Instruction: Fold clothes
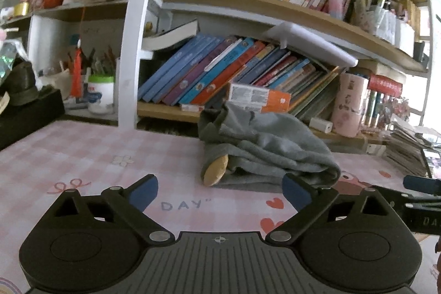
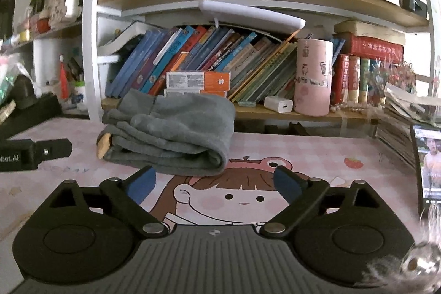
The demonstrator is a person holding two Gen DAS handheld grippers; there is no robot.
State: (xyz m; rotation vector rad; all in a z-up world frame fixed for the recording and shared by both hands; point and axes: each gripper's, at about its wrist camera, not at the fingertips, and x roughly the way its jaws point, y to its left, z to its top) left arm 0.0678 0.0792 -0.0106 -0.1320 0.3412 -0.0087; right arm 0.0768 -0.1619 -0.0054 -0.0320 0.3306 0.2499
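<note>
Pink desk mat [image 2: 303, 153], folded grey garment [image 2: 176, 134] hiding tan patch, both grippers [image 1: 220, 193] [image 2: 213, 183] spread empty.

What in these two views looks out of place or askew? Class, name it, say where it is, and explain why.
The grey folded garment on the pink desk mat is uneven: its layers are stepped at the left end, and a tan patch pokes out there. On the lower shelf behind it, the books lean sideways rather than standing upright.
</note>
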